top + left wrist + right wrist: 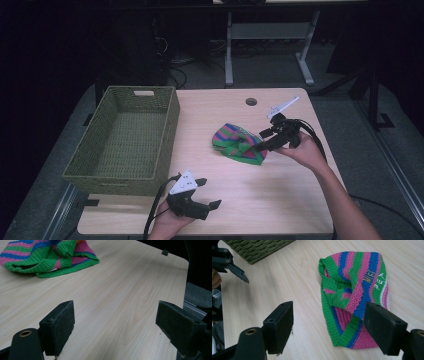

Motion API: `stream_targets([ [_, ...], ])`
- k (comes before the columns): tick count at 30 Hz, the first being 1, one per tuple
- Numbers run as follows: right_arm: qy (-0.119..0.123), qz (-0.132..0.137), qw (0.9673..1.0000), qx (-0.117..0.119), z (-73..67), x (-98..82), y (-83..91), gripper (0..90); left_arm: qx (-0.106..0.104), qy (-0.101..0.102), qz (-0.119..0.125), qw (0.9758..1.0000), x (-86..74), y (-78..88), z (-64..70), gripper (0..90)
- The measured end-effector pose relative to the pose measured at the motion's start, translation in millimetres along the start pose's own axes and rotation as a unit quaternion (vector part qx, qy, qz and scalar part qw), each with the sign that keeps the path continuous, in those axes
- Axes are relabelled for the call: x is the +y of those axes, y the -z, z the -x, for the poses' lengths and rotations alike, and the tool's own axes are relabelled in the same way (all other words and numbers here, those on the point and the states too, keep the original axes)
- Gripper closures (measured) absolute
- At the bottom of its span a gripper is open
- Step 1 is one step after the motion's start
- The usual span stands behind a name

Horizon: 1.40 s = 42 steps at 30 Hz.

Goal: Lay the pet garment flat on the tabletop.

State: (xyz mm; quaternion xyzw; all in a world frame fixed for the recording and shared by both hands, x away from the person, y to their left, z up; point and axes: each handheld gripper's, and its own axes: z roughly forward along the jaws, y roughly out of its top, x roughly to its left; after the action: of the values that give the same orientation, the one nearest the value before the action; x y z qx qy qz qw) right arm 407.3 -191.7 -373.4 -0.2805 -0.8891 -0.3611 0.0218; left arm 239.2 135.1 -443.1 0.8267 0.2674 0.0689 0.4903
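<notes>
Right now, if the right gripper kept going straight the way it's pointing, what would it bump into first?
Probably the striped knitted cloth. The right gripper points at it with jaws open, and the cloth's near edge lies on the table between them. Depth is hard to judge.

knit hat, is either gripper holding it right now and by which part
Nothing is held. The right gripper has open jaws just short of the striped knit hat, no pad pressing on it. The left gripper is open over bare table.

Left hand-held gripper rests wide open; right hand-held gripper gapes, angled downward.
</notes>
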Motion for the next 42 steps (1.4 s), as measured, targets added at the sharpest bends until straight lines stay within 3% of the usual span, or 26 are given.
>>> stream_targets([
  [11,0.011,-0.007,0.9998,-0.014,7.2,21.1,-12.1,30.5,-0.003,0.006,0.001,1.0000,0.1,0.2,-2.3,15.2],
  [28,0.003,-0.037,0.9984,-0.043,16.9,35.6,-41.5,45.6,0.000,0.006,0.000,1.0000,0.1,-1.1,-3.5,15.2],
  [30,0.009,-0.049,0.9971,-0.057,17.5,35.7,-47.0,45.8,0.000,0.006,0.000,1.0000,0.1,-1.0,-3.5,15.2],
  [42,0.006,-0.074,0.9958,-0.055,16.6,38.4,-67.9,44.2,0.002,0.006,0.000,1.0000,0.1,-0.1,-4.1,15.2],
])
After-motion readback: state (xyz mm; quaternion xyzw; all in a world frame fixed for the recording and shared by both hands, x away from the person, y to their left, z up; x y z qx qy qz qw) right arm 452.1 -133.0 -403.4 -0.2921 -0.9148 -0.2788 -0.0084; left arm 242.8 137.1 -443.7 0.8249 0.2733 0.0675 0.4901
